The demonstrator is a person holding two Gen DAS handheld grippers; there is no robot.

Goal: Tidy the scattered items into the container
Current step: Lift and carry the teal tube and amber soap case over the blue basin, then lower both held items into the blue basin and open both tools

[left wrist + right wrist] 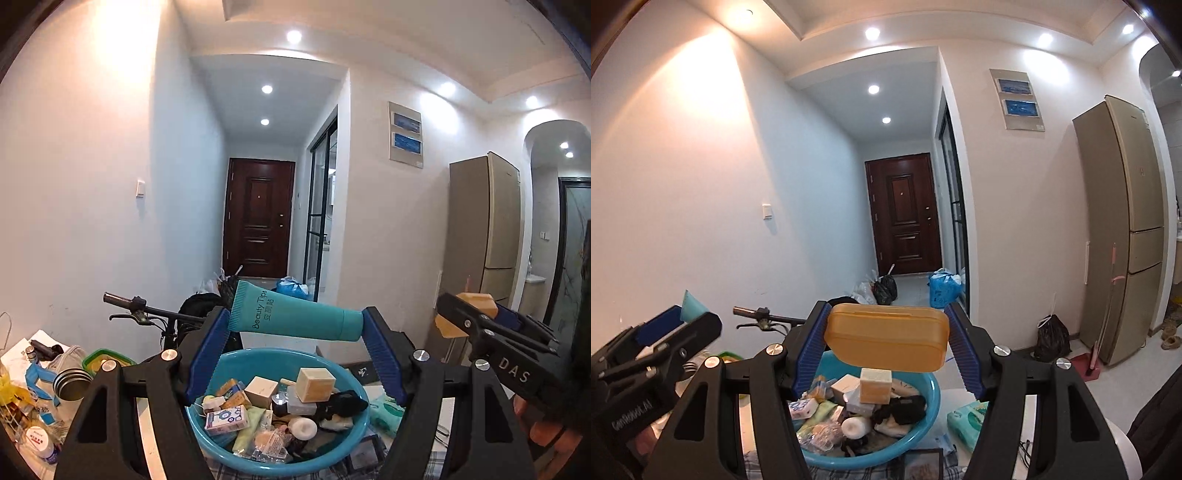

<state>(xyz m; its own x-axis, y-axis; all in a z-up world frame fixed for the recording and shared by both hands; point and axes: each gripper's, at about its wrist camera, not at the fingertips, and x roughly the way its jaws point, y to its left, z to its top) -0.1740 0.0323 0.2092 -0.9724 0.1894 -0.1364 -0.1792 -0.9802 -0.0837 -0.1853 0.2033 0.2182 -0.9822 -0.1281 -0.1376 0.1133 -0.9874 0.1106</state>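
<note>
Left wrist: teal tube (295, 315) hides basin (236, 360) far rim.

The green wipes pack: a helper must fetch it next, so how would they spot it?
Find the round blue plastic basin full of toiletries. Just right of it lies the soft pale-green wipes pack, outside the rim. Unlike the boxes heaped inside, it is a squashy packet.

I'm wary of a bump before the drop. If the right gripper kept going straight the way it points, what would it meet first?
Probably nothing close: the right gripper, shut on the orange case, points level above the blue basin toward the hallway. Depth is uncertain.
</note>
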